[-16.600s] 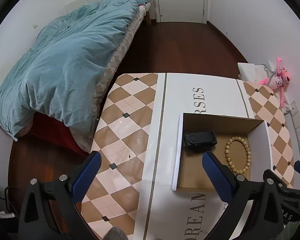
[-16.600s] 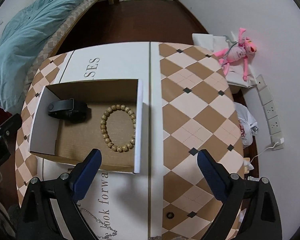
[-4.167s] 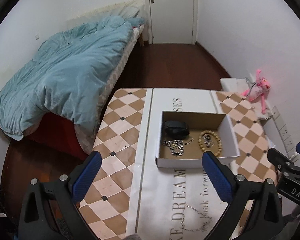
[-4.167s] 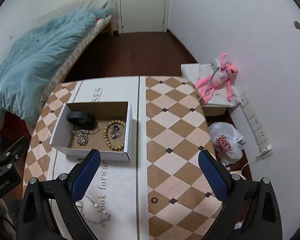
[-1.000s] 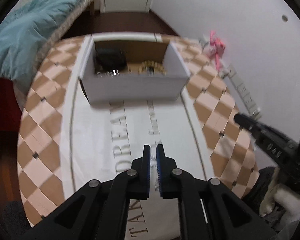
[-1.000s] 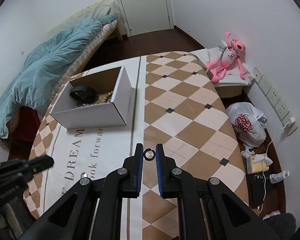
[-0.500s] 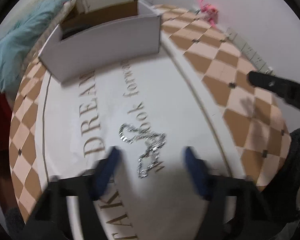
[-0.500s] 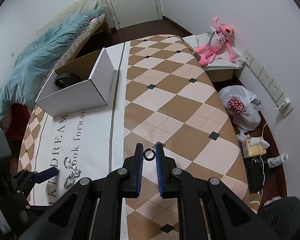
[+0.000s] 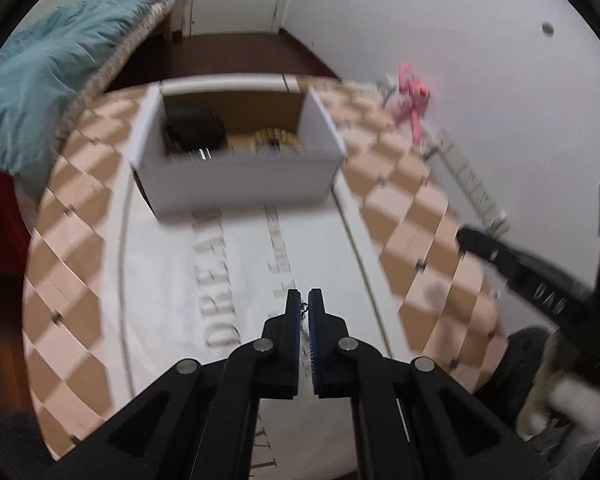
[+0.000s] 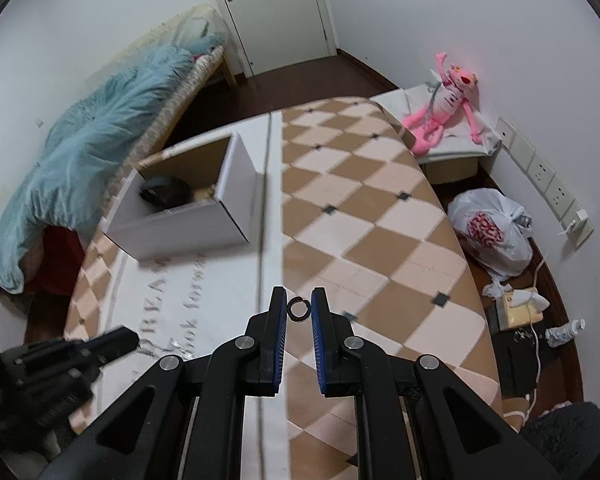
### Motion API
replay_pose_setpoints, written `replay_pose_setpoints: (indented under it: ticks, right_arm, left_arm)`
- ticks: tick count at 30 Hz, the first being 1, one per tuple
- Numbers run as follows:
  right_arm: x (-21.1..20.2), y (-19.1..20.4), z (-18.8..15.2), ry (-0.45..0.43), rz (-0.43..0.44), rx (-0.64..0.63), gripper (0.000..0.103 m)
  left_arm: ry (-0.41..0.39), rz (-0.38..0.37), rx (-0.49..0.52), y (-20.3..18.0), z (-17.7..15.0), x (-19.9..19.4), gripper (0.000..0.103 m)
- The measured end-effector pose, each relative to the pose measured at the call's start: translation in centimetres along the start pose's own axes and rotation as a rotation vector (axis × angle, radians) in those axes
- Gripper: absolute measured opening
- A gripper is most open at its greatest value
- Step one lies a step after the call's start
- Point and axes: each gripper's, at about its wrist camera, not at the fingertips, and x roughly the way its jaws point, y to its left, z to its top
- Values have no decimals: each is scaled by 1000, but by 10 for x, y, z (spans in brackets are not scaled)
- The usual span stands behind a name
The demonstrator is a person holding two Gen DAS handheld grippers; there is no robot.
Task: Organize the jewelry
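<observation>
My left gripper (image 9: 305,305) has its jaws closing tight on a thin silver chain (image 9: 305,313), a few links showing between the blue pads. It hovers over the white lettered cloth (image 9: 236,288). In the right wrist view the chain (image 10: 172,346) dangles from the left gripper (image 10: 118,340) at lower left. My right gripper (image 10: 299,301) is shut on a small dark ring (image 10: 299,309) above the checkered tablecloth. The white cardboard box (image 9: 236,184) stands further back, holding a black band (image 9: 194,130) and a wooden bead bracelet (image 9: 276,136).
The table is covered by a brown-and-cream checkered cloth (image 10: 360,208). A bed with a teal duvet (image 10: 84,152) lies to the left. A pink plush toy (image 10: 448,96), a white plastic bag (image 10: 488,232) and wall sockets (image 10: 540,176) are on the right.
Half a second ago the left gripper stood open low over the silver chain on the cloth; now it is shut on the chain and lifted. The right gripper still holds the ring.
</observation>
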Motion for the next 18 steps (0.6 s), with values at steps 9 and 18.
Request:
replay_pose_setpoints:
  ticks: [9,18]
  right_arm:
    - [-13,35,55,-41,111,-23,13]
    - [-4,52,81,-51,103,-65,13]
  left_arm:
    - [-121,-60,-60,23,71,-46,1]
    - [-33,-8,-72,34,73,-25,7]
